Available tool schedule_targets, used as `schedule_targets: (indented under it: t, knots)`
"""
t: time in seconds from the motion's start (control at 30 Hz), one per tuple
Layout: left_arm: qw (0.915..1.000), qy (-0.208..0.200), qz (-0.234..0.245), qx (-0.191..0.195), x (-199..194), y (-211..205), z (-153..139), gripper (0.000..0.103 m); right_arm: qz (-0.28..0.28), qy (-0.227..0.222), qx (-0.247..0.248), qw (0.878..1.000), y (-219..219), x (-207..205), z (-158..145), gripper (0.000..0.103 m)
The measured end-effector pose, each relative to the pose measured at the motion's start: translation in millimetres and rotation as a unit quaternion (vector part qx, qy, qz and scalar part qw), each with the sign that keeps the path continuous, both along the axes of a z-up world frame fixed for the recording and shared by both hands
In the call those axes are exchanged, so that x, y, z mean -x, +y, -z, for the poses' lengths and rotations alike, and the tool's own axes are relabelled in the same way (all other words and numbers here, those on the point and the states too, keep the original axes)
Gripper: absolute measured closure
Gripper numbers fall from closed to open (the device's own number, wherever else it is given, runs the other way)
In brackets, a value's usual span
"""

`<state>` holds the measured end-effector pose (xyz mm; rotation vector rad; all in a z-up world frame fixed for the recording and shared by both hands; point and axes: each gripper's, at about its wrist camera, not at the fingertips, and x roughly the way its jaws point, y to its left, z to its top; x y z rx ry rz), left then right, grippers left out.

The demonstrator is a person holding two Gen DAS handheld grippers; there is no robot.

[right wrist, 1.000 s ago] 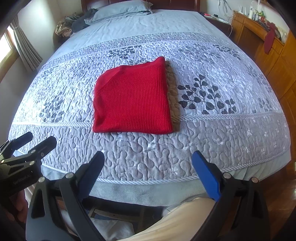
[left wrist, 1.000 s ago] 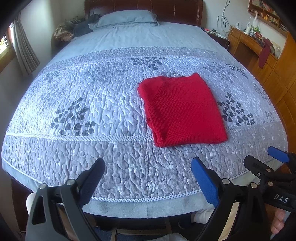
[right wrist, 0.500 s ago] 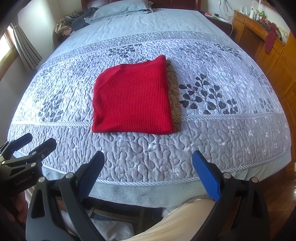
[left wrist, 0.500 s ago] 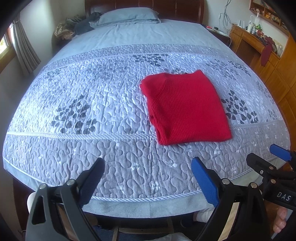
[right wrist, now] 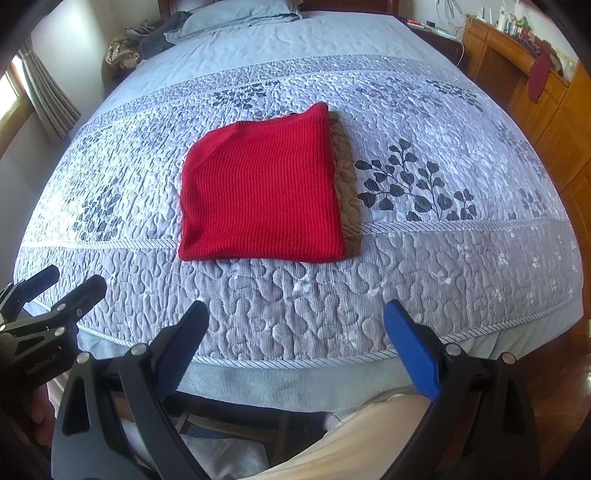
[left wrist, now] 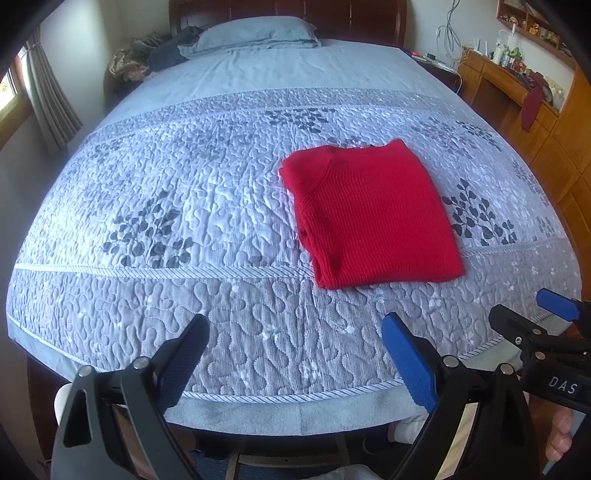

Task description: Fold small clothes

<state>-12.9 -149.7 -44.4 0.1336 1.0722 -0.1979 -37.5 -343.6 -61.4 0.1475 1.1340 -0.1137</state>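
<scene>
A red knitted sweater [left wrist: 369,214] [right wrist: 262,192] lies folded into a neat rectangle on the grey quilted bedspread [left wrist: 192,206] [right wrist: 424,258]. My left gripper [left wrist: 295,354] hangs open over the foot edge of the bed, well short of the sweater, with nothing between its fingers. My right gripper [right wrist: 295,339] is open too, also empty, held near the bed's front edge. In the left wrist view the right gripper [left wrist: 532,314] shows at the far right; in the right wrist view the left gripper [right wrist: 62,280] shows at the far left.
A pillow [left wrist: 255,33] and a heap of clothes [left wrist: 155,59] lie at the head of the bed. A wooden desk with small items [left wrist: 517,74] stands along the right wall. A curtain [left wrist: 48,99] hangs at the left. A person's legs [right wrist: 351,443] are below the bed edge.
Both grippers have drawn back a little from the bed and stayed open. The sweater has not moved.
</scene>
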Motion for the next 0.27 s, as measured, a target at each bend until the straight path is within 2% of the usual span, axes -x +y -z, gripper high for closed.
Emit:
schedule_targets:
  t: [0.27]
  knots:
    - [0.9998,0.011,-0.004,0.015,-1.1,1.2,1.2,0.008,-0.001,0.002,-0.002,1.0,0.1,-0.4,3.0,0.008]
